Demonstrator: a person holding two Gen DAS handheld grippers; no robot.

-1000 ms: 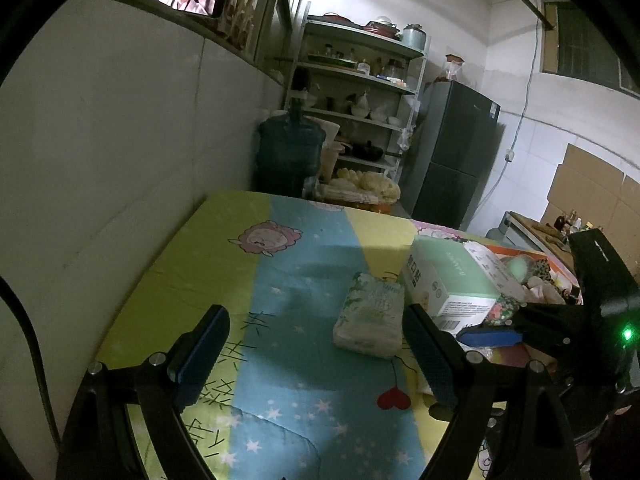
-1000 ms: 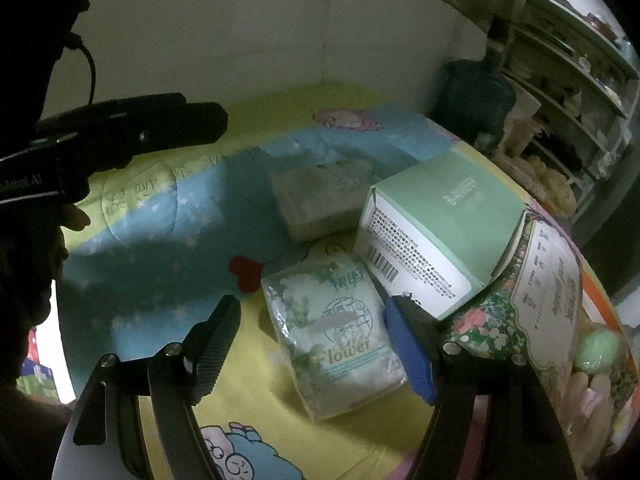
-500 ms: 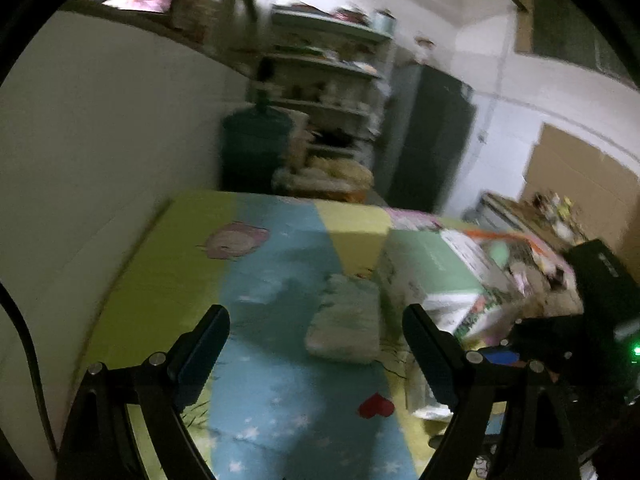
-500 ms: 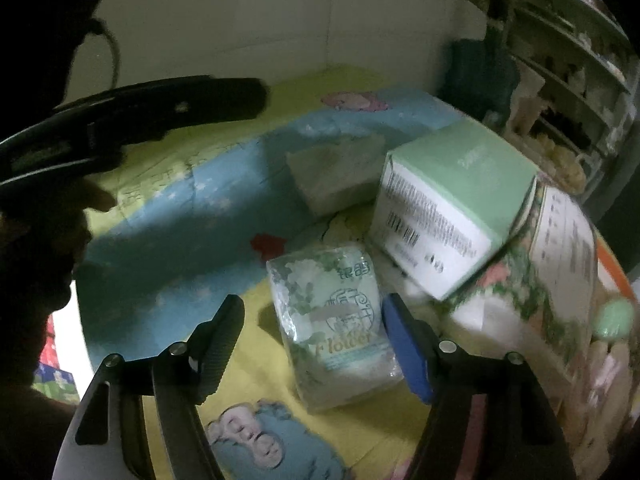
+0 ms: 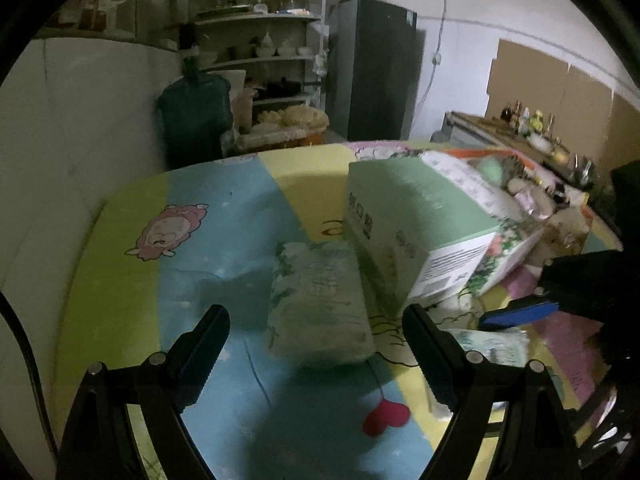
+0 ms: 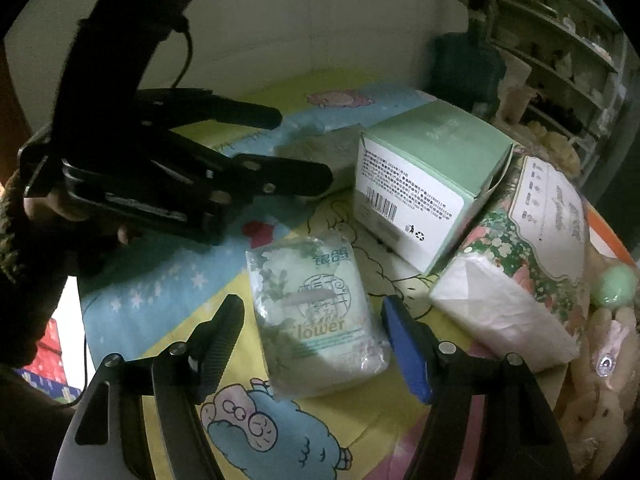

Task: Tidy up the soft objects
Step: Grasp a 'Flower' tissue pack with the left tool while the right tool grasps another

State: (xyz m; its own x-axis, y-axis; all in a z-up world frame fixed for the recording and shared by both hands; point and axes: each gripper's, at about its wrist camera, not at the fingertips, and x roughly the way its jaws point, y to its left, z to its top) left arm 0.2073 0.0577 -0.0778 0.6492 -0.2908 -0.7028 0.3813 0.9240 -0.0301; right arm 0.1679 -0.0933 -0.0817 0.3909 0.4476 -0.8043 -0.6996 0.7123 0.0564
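Plastic-wrapped and pale green, the soft tissue pack printed with flowers [image 6: 316, 316] lies flat on the cartoon-patterned cloth of the tabletop [image 6: 160, 280], right between the wide-spread jaws of your right gripper [image 6: 312, 344]; the pads stand clear of its sides, so nothing is held yet; your left gripper [image 5: 316, 344] is just as wide open and empty, lined up on a second soft white-green tissue pack [image 5: 316, 300] that rests against the foot of the mint-green cardboard box [image 5: 416, 224]; beside that box sits a floral paper-wrapped bundle of white tissue [image 6: 516, 276], and past it a heap of pale plush toys [image 6: 600, 360] at the tabletop's edge; judging from this, you are near the start of the sorting; no soft thing has been lifted or grouped, both packs lie loose and apart, and where they should go is not shown; what is left is to close on each pack gently, since the wrap will likely crumple, and gather them together.
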